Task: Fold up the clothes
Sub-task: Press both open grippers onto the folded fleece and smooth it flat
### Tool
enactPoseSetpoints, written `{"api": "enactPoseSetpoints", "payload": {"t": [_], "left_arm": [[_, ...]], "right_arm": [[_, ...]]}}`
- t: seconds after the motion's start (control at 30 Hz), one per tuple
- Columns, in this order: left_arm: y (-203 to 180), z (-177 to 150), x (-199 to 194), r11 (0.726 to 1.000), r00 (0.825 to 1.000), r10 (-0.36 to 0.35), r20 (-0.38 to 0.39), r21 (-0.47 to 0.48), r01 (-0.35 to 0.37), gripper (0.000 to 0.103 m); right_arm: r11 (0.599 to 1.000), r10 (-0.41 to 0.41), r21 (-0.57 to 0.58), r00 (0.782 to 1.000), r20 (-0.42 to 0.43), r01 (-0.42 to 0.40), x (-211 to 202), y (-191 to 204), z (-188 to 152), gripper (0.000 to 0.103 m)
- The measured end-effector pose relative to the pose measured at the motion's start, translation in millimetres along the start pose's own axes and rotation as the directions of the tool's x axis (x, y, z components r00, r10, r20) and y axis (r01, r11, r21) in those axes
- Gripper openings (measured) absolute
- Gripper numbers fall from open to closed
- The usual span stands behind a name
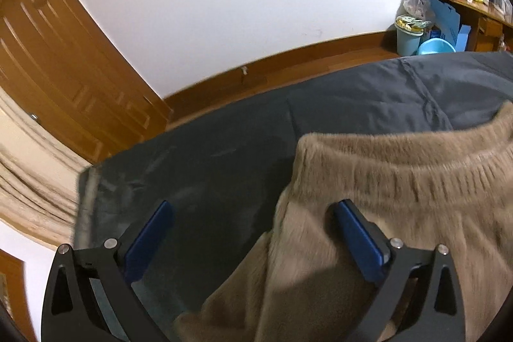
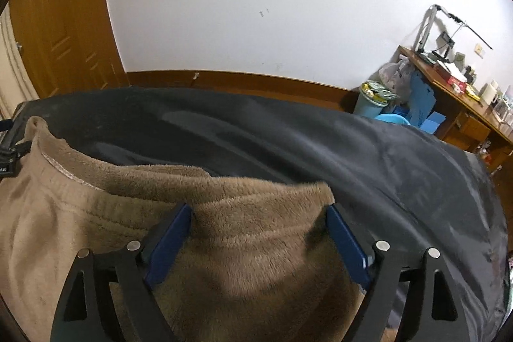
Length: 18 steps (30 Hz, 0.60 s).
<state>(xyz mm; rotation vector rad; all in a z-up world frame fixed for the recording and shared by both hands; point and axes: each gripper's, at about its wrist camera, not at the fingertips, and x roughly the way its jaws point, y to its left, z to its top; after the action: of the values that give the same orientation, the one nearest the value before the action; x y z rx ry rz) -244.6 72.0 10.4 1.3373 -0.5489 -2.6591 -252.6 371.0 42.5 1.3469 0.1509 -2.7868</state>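
Lying across a dark bedspread [image 2: 368,149], the tan fleece garment [image 2: 240,233] fills the lower half of both wrist views, its ribbed waistband [image 1: 400,178] running from about 9 toward 2 o'clock in the left view. The left gripper [image 1: 253,233] hangs with its blue pads spread wide, one over the bedspread at 7 o'clock, the other over fleece at 5 o'clock, gripping nothing. The right gripper [image 2: 258,237] likewise stands wide apart, straddling the waistband corner. The fabric looks thick, plush and limp, probably light, apt to sag and bunch rather than slide. The elasticated band seems the firmest hold: each gripper pinching a corner of it, through both layers, would likely keep the cloth square.
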Motion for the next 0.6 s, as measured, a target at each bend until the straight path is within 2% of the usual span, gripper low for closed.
{"api": "enactPoseSetpoints", "payload": {"t": [0.07,0.17,0.23,0.3,0.4,0.47,0.6], "left_arm": [[1,-10,-22,1.0,0.999,-0.017,0.048,0.027,0.016,0.103],[-3,-24,-40,0.996,0.994,-0.082,0.069,0.039,0.08,0.103],[-11,-32,-42,0.993,0.993,-0.107,0.055,0.053,0.104,0.103],[-19,-37,-34,0.994,0.996,-0.087,0.037,0.072,0.084,0.103],[-28,-43,-22,0.994,0.997,-0.077,0.014,0.073,0.076,0.103],[-23,-46,-15,0.993,0.993,-0.116,0.001,0.027,0.116,0.103],[-10,-50,-6,0.979,0.98,-0.198,-0.008,-0.054,0.197,0.103]], "right_arm": [[1.0,0.021,-0.01,1.0,0.014,-0.021,-17,7,1,0.087],[0.994,0.098,-0.043,0.995,0.02,-0.097,-40,28,3,0.087],[0.98,0.182,-0.072,0.983,-0.016,-0.183,-47,51,3,0.087],[0.968,0.224,-0.099,0.972,-0.075,-0.231,-41,73,0,0.087],[0.961,0.225,-0.133,0.964,-0.142,-0.244,-24,97,-5,0.087],[0.971,0.175,-0.138,0.972,-0.153,-0.197,-9,101,-5,0.087],[0.98,0.165,-0.082,0.973,-0.16,-0.179,13,93,2,0.087]]}}
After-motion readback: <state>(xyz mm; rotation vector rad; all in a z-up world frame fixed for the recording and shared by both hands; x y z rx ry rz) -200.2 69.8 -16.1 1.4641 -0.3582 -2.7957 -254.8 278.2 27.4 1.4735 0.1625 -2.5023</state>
